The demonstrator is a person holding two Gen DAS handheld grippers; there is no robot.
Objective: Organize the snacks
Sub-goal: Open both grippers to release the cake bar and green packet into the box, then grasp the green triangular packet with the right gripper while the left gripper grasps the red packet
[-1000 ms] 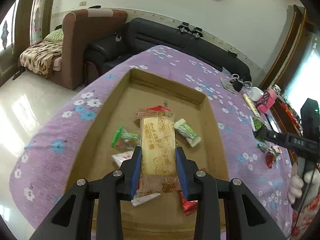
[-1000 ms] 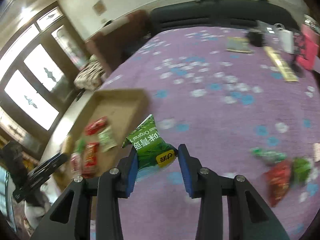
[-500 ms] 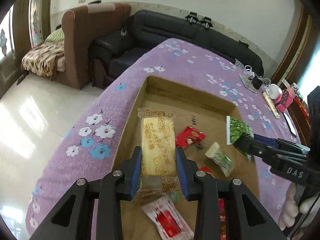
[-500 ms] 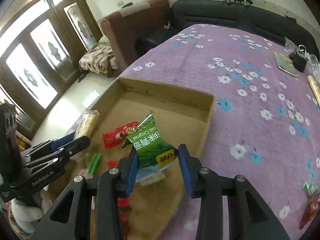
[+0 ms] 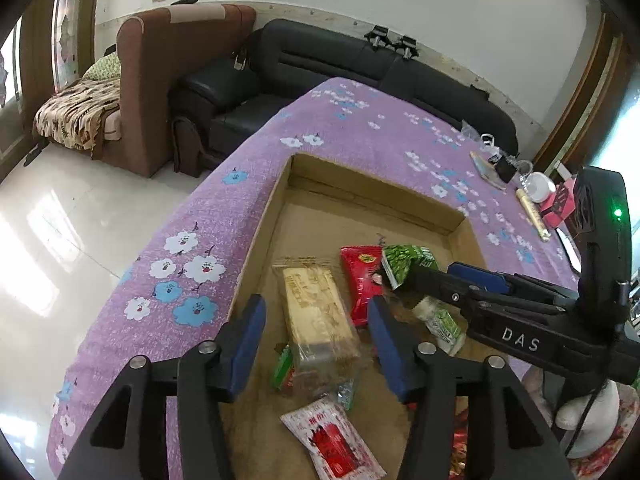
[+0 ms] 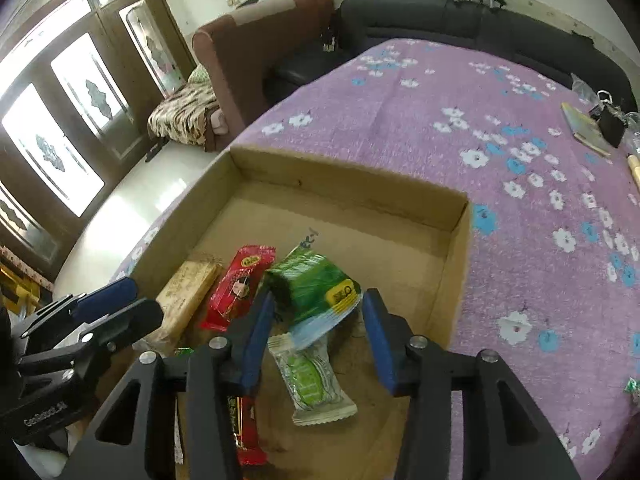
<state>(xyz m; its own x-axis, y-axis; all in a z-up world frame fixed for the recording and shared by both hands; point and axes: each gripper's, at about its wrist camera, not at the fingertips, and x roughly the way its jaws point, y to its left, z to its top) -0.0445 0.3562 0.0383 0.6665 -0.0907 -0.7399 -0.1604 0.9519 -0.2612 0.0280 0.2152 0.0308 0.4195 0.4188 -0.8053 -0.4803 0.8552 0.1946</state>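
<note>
While both hands hung over the cardboard box [image 6: 456, 248], two snacks were being let go; the long yellow biscuit pack [image 5: 316, 312] lay on the box floor between the spread blue pads of the left gripper [image 5: 316, 344], and neither pad touched it; its jaws were opening. The green snack bag [image 6: 312, 288] sat tilted and a bit blurry between the pads of the right gripper [image 6: 316, 336], whose jaws were opening too; the left pad looked close to the bag, the right one stood clear, so the bag seemed to be slipping free; I could not tell if it had landed yet. Just beside the biscuit pack lay a red packet [image 5: 362, 284]; a pale green-and-white sweet [image 6: 312, 380] lay under the right gripper; another red-and-white packet [image 5: 332, 444] lay near the front. Around the box spread the purple flowered cloth [image 6: 500, 128], with a few more sweets [image 6: 632, 386] at its far right edge, well apart from the box. From here the two grippers were very near each other; they could bump if both lifted at once; the green bag could catch on a pad and get dragged back out.
</note>
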